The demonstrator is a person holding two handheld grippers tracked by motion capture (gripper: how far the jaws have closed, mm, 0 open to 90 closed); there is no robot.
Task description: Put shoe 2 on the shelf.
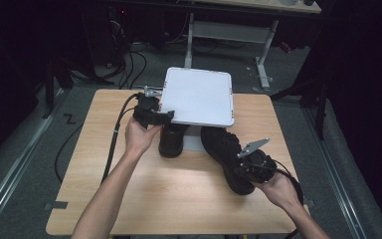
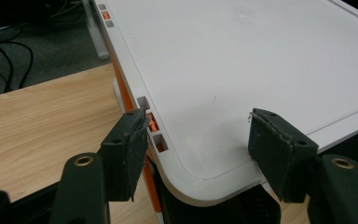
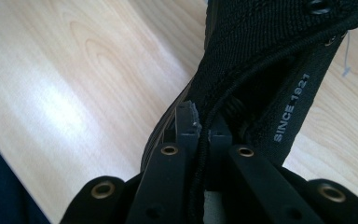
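Note:
A white board (image 1: pixel 199 94) on a low stand sits at the back of the wooden table (image 1: pixel 129 189). My left gripper (image 1: pixel 166 115) straddles the board's near left corner (image 2: pixel 200 154), one pad (image 2: pixel 128 149) against the side edge by an orange tab, the other pad (image 2: pixel 279 154) against the front edge. A black lace-up shoe (image 1: pixel 226 154) lies at the right, its sole turned up. My right gripper (image 1: pixel 243 167) is at that shoe, jaws shut (image 3: pixel 204 128) on its black lace (image 3: pixel 256 67). A second black shoe (image 1: pixel 171 139) stands partly under the board.
The board's white foot (image 1: pixel 195 143) stands between the two shoes. Cables trail from both grippers off the table's sides. The shoe's tongue (image 3: pixel 298 107) reads "SINCE 1921". Behind the table are desk legs (image 1: pixel 263 64) and floor cables (image 1: pixel 129 64).

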